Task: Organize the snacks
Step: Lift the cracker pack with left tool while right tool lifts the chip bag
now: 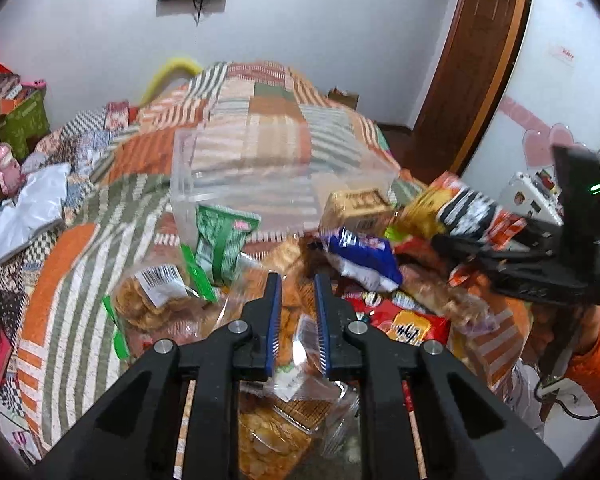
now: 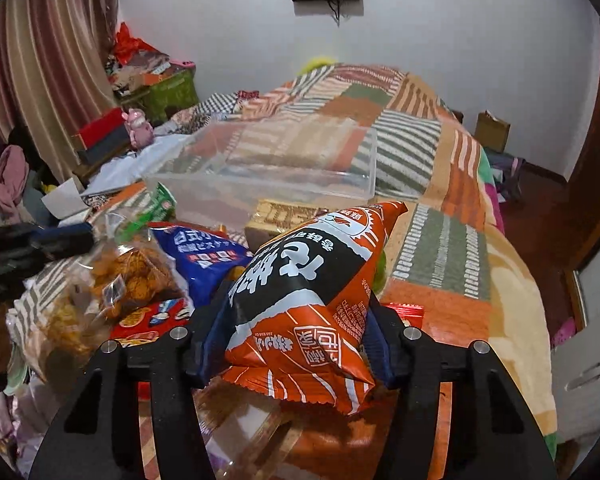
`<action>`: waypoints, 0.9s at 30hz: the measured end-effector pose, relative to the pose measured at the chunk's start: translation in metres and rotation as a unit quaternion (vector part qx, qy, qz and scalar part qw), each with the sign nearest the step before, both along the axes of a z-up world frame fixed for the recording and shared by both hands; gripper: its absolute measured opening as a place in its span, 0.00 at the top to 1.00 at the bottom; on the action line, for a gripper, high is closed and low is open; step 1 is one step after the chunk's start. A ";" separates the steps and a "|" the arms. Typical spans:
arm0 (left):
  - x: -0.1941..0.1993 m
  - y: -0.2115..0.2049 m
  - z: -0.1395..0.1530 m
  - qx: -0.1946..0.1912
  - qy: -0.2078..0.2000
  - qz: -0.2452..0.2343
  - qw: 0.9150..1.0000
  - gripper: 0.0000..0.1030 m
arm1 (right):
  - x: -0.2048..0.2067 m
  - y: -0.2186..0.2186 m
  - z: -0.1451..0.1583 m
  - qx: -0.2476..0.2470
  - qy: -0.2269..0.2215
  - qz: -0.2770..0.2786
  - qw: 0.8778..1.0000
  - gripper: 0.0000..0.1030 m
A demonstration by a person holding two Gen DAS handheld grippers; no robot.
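Note:
My right gripper is shut on an orange and black snack bag and holds it above the snack pile; the bag also shows in the left wrist view. My left gripper is open and empty, low over clear bags of fried snacks. A clear plastic bin stands empty on the bed behind the pile, and it shows in the right wrist view. A blue bag, a green bag, a red packet and a brown box lie in the pile.
The pile lies on a patchwork quilt covering the bed. A white plastic sheet lies at the left. A green crate and clutter stand by the curtain. A wooden door is at the right.

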State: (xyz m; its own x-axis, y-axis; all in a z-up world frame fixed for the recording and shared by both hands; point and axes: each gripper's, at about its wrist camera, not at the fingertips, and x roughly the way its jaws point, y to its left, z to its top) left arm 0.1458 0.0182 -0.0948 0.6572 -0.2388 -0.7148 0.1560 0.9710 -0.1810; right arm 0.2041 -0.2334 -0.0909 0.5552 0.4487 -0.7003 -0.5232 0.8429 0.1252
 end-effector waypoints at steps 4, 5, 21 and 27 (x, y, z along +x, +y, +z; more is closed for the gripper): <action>0.006 0.001 -0.011 -0.009 0.026 0.001 1.000 0.80 | -0.003 0.001 0.002 0.007 -0.004 0.008 1.000 0.47; 0.007 0.000 -0.012 -0.007 0.029 0.001 1.000 0.70 | -0.003 0.001 0.003 0.011 -0.003 0.010 1.000 0.47; 0.032 0.002 -0.043 0.031 0.073 -0.020 0.997 0.34 | -0.009 -0.005 0.006 0.038 -0.001 0.022 0.999 0.47; 0.034 -0.005 -0.045 0.046 0.069 -0.039 0.996 0.35 | -0.009 -0.002 0.007 0.039 -0.004 0.028 0.999 0.47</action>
State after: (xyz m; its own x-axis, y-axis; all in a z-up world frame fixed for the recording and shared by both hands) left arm 0.1794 0.0137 -0.1402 0.5327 -0.2144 -0.8187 0.2106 0.9705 -0.1171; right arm 0.1954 -0.2354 -0.0839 0.5333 0.5326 -0.6572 -0.5703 0.8001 0.1857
